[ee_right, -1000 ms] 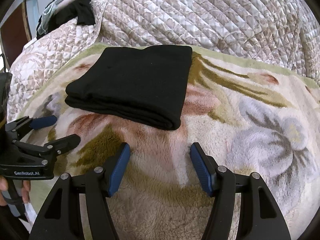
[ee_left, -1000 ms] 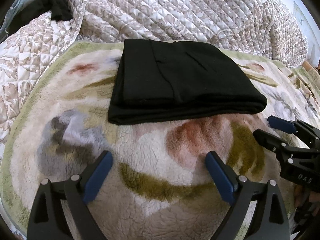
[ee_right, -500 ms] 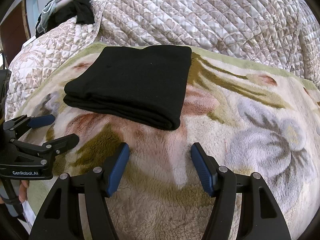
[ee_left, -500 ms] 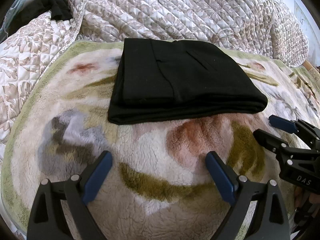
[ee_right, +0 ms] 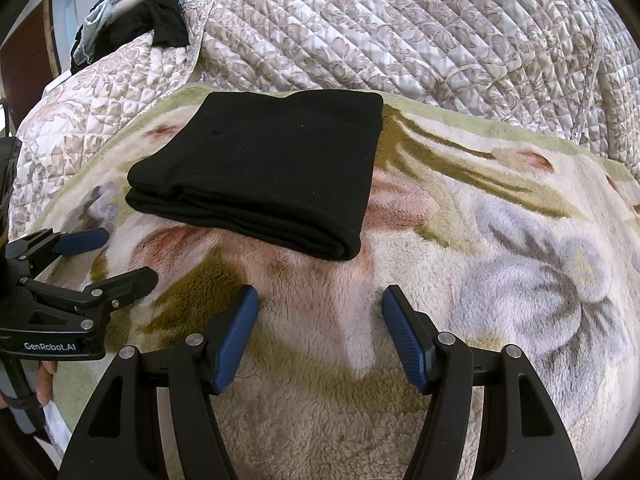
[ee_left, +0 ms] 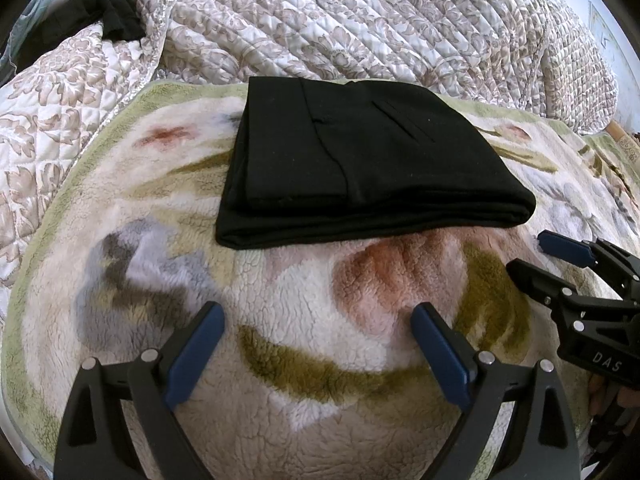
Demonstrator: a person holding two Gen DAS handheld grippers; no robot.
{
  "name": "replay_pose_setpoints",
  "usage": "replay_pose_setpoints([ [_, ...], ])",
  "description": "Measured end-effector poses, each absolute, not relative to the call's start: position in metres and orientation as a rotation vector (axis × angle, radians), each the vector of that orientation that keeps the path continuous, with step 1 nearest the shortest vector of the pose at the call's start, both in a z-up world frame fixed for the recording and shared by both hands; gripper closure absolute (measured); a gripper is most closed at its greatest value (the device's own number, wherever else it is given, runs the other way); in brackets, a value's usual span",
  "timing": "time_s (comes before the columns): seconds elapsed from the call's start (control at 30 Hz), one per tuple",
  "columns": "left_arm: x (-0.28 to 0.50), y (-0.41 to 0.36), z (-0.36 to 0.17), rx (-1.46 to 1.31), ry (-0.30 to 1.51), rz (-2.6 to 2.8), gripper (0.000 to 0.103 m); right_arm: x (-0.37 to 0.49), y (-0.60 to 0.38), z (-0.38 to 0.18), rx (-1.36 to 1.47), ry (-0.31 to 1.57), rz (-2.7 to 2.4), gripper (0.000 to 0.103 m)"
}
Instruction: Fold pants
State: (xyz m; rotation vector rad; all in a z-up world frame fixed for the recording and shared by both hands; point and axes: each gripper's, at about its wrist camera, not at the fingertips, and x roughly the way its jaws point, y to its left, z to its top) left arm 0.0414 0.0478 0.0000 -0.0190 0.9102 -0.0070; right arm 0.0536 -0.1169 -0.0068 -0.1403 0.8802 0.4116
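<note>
The black pants (ee_left: 360, 160) lie folded into a flat rectangular stack on a fluffy floral blanket (ee_left: 300, 292). In the right wrist view the same pants (ee_right: 272, 176) sit ahead and slightly left. My left gripper (ee_left: 318, 316) hovers open over the blanket, short of the pants' near edge, with nothing between its blue pads. My right gripper (ee_right: 320, 300) is open too, empty, just short of the stack's near right corner. Each gripper shows in the other's view: the right gripper (ee_left: 532, 252) at the right edge, the left gripper (ee_right: 124, 256) at the left edge.
A quilted beige floral bedspread (ee_left: 360, 20) is bunched up behind the blanket. Dark clothes (ee_right: 160, 20) lie heaped at the far left corner. A person's fingers (ee_right: 44, 380) hold the left gripper's handle.
</note>
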Motion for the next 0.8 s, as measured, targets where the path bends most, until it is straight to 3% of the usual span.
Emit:
replay_pose_setpoints([
  [0.8, 0.0407, 0.0439, 0.0002, -0.029, 0.888, 0.044, 0.005, 0.0548, -0.1179, -0.0071, -0.14, 0.881, 0.396, 0.034],
])
